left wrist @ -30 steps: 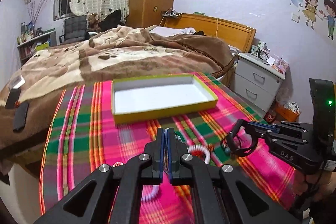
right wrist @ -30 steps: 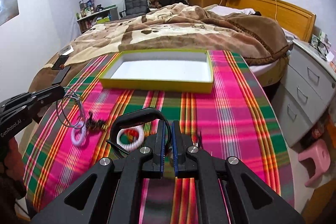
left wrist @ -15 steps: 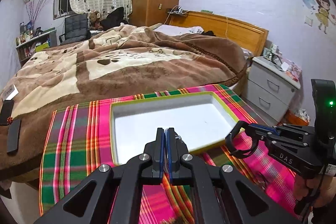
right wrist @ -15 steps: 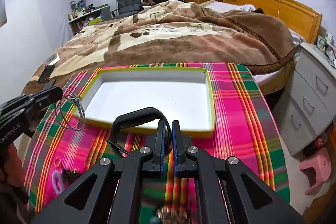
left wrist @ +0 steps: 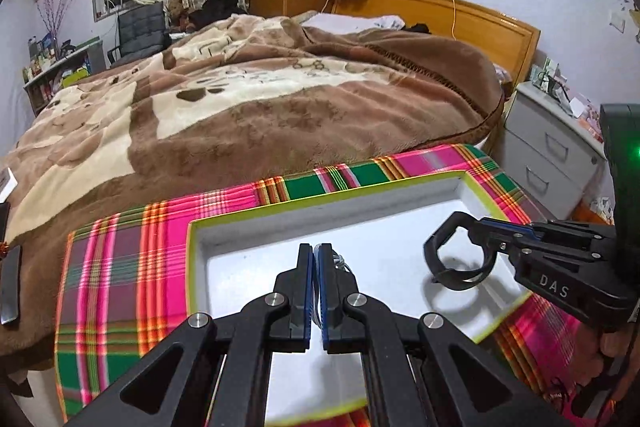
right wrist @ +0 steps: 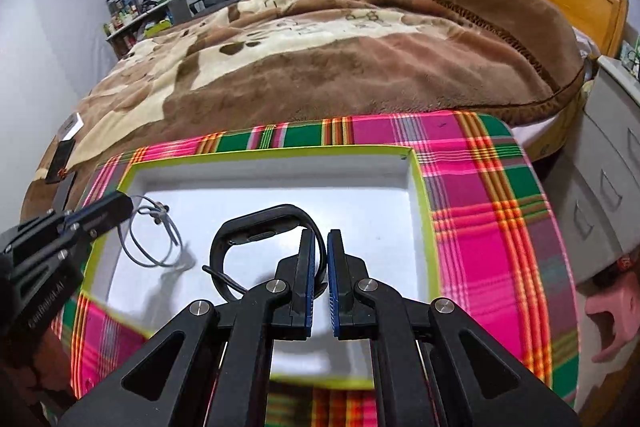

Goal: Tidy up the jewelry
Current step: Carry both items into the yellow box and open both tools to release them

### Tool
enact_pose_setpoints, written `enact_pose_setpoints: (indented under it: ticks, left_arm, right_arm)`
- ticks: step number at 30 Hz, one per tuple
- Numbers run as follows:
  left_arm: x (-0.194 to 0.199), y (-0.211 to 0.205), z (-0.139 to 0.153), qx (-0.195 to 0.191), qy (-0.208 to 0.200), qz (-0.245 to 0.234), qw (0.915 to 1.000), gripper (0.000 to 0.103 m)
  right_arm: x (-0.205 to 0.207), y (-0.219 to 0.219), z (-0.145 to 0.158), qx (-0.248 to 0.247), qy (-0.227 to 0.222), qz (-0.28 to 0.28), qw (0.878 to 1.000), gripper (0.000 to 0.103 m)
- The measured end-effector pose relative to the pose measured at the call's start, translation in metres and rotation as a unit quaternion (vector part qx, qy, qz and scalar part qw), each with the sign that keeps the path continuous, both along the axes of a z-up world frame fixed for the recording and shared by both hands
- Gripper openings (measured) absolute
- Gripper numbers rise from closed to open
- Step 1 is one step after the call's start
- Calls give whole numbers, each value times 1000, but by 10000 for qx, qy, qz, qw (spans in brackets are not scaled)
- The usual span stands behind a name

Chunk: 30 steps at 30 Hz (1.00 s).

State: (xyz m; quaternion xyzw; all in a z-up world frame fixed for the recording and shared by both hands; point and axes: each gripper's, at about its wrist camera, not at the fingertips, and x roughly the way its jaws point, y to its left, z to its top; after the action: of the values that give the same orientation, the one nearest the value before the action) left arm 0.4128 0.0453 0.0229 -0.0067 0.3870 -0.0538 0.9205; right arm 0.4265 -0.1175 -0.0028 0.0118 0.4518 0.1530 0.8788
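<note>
Plaid cloth [right wrist: 492,227] in pink and green filled most of both views a second ago, with the yellow-rimmed white tray [right wrist: 420,179] lying farther off; now both grippers hang over the tray's white floor, and the loose beaded pieces seen on the cloth then are out of sight. The left gripper [left wrist: 316,259] is clamped tight on a thin silver wire bangle [right wrist: 150,239], and the right gripper [right wrist: 324,243] is clamped on a black wristband [right wrist: 256,223]; each piece hangs just above the tray floor, casting a shadow on it. From the left wrist camera the bangle is only a sliver of wire [left wrist: 340,261] beside the blue pads, while the wristband [left wrist: 452,259] shows whole as a loop at the right gripper's [left wrist: 476,231] tip. From the right wrist camera the reverse holds: the bangle's loops dangle in plain sight from the left gripper [right wrist: 128,205], and the wristband curls partly behind its own fingers. Behind the tray lies a brown blanket [left wrist: 280,99] on the bed.
</note>
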Motion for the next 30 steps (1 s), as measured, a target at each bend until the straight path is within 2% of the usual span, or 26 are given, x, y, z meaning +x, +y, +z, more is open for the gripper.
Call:
enact_pose_setpoints:
  ticks: [10,19,20,22,25,30]
  left_arm:
    - [26,3,-24,19,279,141,9995,2]
    - [29,5,-31,0,347,202,9992,3]
    - [29,5,-31,-18,359,191,9992,3]
    - [29,4,-32,-5,374,171,9992,3]
    - [27,4,-31,-48,398,147,9991,5]
    - [21,7,-25,-175,367,183,9990,17]
  right_arm:
    - [25,9,-22,-218,243,-72,9994,6]
    - [32,5,-28,-74,344,-60,9994,7]
    - [32,5,-28,-63,347,-49,9994,8]
    - [30,6,-27,-15,350,7,9994,18]
    - [27,7,-24,-1,290,49,9996,26]
    - [20,4,-17,105,218,26,9997,29]
